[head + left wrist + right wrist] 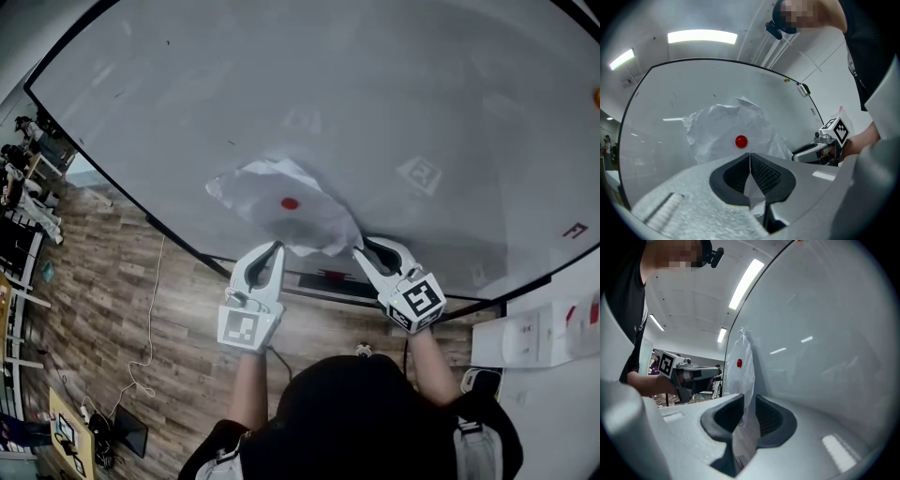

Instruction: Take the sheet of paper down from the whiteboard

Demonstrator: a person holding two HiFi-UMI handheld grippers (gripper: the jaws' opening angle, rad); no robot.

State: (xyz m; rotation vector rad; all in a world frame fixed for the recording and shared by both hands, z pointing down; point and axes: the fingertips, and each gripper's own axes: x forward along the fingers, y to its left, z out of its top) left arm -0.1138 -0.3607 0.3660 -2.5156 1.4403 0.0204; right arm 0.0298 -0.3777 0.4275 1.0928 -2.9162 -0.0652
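The left gripper (277, 246) is shut tight on the bottom edge of the sheet of paper (272, 211), below and slightly left of the red magnet (290, 203). In the left gripper view its pads meet at the tips (750, 154) with a sliver of paper nipped lower down between them. The right gripper (360, 249) is clamped on the paper's lower right corner, below and right of the magnet. Its own view shows the bunched sheet running through the narrow gap between the jaws (746, 399). Both tools point roughly level at the whiteboard (356, 94).

The paper is crumpled and hangs flat against the board, pinned only by the magnet near its middle. It looks light, limp and easy to tear. A hard tug on the two bottom holds would likely rip it at the magnet, so an even pull from both corners, down and away from the magnet, seems the safer way. A thin sheet can also slip out of smooth pads if the pull is uneven.

Just below the magnet and under the jaws run the board's dark lower frame and a ledge (328, 279), which could snag the sheet. Above and to either side of the magnet the board is bare. Toward the person, below the frame, there is room above the wooden floor (141, 300).
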